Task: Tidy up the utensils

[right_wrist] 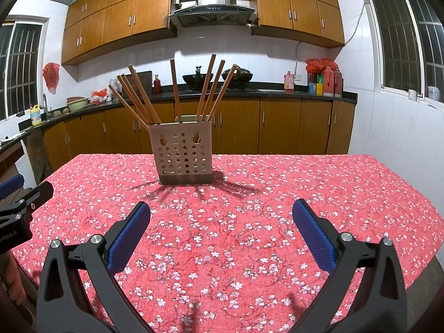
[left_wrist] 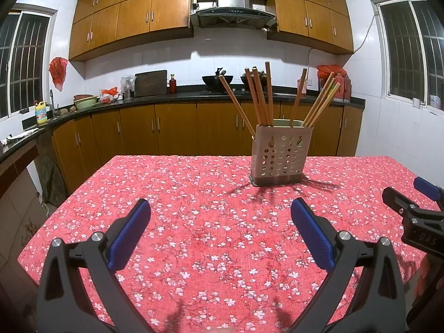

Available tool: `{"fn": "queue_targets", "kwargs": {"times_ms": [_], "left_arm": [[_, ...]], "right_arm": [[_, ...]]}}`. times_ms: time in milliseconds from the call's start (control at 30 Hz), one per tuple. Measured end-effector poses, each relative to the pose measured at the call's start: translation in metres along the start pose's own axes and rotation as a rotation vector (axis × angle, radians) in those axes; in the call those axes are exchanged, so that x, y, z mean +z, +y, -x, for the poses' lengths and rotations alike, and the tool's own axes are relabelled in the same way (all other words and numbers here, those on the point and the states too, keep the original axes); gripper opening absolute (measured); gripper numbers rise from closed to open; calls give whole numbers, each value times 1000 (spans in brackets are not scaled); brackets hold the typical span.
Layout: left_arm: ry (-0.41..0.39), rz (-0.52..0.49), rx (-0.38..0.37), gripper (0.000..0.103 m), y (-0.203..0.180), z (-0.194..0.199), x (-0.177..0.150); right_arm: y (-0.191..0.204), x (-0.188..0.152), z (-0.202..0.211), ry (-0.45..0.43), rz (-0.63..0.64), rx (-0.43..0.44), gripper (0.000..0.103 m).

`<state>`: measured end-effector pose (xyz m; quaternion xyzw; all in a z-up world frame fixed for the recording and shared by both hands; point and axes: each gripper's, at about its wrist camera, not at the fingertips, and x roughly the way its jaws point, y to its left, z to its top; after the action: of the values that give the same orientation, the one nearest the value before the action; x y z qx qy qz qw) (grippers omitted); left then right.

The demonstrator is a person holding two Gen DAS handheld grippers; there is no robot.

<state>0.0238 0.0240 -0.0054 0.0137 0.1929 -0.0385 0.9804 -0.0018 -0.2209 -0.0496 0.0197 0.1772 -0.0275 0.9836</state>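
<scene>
In the left wrist view, the left gripper [left_wrist: 220, 208] is seen held above the near part of the table [left_wrist: 194, 222], which is covered with a red cloth printed with small white blossoms. Its two blue-padded fingers [left_wrist: 130, 233] are spread wide apart, and nothing is held between them. A perforated beige utensil holder [left_wrist: 280, 155] on a dark base is stood upright on the cloth, ahead and somewhat to the right, well apart from the fingers. A set of wooden chopsticks [left_wrist: 260, 97] is stood in it, fanned out to both sides, with a shadow thrown on the cloth in front. Part of the right gripper [left_wrist: 416, 211] is seen at the right edge, over the table's right side.

In the right wrist view, the right gripper [right_wrist: 222, 208] is likewise held over the near part of the table [right_wrist: 305, 194], with its fingers [right_wrist: 315, 236] released and spread, and nothing between them. The utensil holder [right_wrist: 183, 155] is found ahead and slightly to the left, near the far edge, with the chopsticks [right_wrist: 138, 94] leaning outward from it. A part of the left gripper [right_wrist: 25, 202] is visible at the left edge. Behind the table, wooden kitchen cabinets [right_wrist: 277, 127] are seen.
</scene>
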Motion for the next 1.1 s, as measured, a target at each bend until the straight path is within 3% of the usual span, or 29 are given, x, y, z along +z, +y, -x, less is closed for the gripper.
{"fn": "queue_targets", "kwargs": {"times_ms": [1100], "left_arm": [[7, 3, 5, 99, 0, -1, -2]], "right_arm": [[-1, -4, -1, 12, -2, 4, 101]]}}
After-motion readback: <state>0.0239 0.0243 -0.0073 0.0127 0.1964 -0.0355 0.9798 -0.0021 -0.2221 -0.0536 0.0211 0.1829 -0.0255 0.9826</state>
